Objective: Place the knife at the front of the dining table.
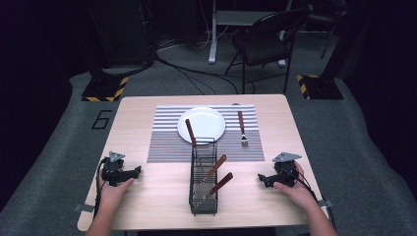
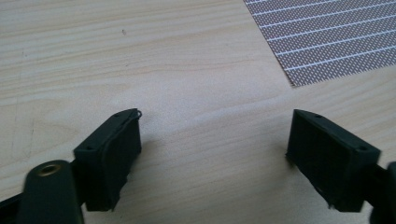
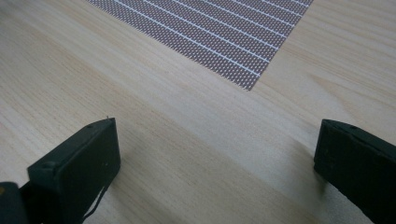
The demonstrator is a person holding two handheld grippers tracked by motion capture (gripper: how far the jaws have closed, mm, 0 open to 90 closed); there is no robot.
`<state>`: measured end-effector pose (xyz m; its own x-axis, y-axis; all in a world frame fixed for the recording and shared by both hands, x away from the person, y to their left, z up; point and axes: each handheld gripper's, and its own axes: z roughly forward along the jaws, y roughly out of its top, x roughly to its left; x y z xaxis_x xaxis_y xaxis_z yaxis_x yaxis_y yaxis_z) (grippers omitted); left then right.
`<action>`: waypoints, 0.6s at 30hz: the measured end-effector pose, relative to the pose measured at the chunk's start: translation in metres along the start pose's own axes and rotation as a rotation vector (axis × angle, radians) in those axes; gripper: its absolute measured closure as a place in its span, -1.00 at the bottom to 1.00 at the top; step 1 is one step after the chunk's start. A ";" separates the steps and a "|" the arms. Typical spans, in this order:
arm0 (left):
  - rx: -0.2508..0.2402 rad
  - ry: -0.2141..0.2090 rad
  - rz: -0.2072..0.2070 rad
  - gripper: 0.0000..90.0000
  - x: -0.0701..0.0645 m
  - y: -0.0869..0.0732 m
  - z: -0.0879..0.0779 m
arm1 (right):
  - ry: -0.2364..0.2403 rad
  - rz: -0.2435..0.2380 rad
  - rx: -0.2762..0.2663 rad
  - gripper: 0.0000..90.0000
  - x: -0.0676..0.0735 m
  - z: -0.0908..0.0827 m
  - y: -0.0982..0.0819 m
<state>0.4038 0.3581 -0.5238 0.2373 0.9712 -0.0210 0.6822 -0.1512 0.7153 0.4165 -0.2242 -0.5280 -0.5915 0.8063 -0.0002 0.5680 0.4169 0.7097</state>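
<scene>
The wire basket [image 1: 203, 182] stands on the table [image 1: 147, 191] between the two grippers, holding three pieces of cutlery [image 1: 212, 172] with wooden handles that stick up above its rim; a fork [image 1: 242, 129] already lies on the placemat [image 1: 167, 142] beside the plate [image 1: 201, 124]. The cutlery looks light, stiff and slim, its metal likely slippery, so the wooden handle is the place to grip; the left gripper [image 1: 132, 173] and right gripper [image 1: 265, 180] rest on the table with jaws apart, holding nothing.

Each black tool [image 1: 140, 170] carries a grey three-cornered plate and black cable.
</scene>
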 end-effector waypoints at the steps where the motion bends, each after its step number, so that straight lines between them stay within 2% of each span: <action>1: 0.000 0.003 0.007 -0.45 0.000 0.000 -0.001 | 0.000 0.000 0.000 -1.00 0.000 0.000 0.000; 8: 0.010 -0.019 0.020 -0.16 -0.003 0.002 -0.004 | 0.000 0.000 0.000 -1.00 0.000 0.000 0.000; 9: -0.001 -0.018 0.023 -0.13 -0.005 0.002 -0.004 | 0.000 0.000 0.000 -1.00 0.000 0.000 0.000; 11: -0.003 -0.033 0.019 -0.08 -0.007 0.003 -0.005 | 0.000 0.001 0.000 -1.00 0.000 0.000 0.000; 13: -0.024 -0.071 -0.001 -0.06 -0.013 0.007 -0.010 | 0.000 0.000 0.000 -1.00 0.000 0.000 0.000; 16: -0.046 -0.086 -0.006 -0.05 -0.018 0.010 -0.014 | 0.000 0.000 0.000 -1.00 0.000 0.000 0.000; 17: -0.058 -0.120 -0.014 -0.04 -0.023 0.013 -0.020 | 0.000 0.000 -0.001 -1.00 0.000 0.000 0.000; 18: -0.058 -0.120 -0.014 -0.03 -0.023 0.013 -0.020 | 0.000 0.000 -0.001 -1.00 0.000 0.000 0.000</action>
<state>0.3935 0.3373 -0.5000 0.3111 0.9437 -0.1125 0.6462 -0.1232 0.7532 0.4165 -0.2241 -0.5281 -0.5912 0.8065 -0.0002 0.5678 0.4164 0.7101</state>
